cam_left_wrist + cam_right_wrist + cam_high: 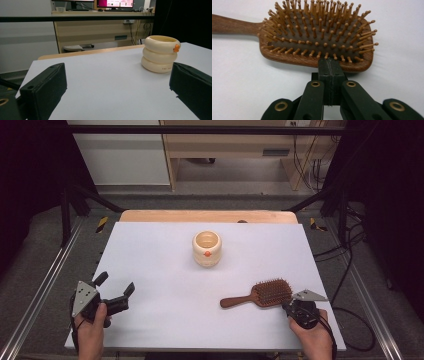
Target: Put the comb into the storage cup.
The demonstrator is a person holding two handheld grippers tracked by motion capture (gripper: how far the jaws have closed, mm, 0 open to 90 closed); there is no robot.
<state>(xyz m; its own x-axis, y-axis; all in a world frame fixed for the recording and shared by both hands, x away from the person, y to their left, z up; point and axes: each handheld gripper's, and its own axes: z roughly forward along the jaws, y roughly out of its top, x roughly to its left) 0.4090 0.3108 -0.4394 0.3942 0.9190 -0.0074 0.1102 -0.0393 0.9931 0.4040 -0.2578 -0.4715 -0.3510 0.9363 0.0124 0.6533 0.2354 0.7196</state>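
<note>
Right gripper [329, 65] fingers clenched at wooden hairbrush [317, 37] edge, left gripper [117, 85] fingers released, cream cup [160, 53] on counter [165, 270]

You see small dark lettering on the bottom ring of the cream three-ringed ceramic cup [160, 53], starting "THE" and then too small to make out, no other text you can read on anything else

High view looks down over the whole worktop [165, 310] — left tool's camera (low, level) shares its cream cup [206, 249].
</note>
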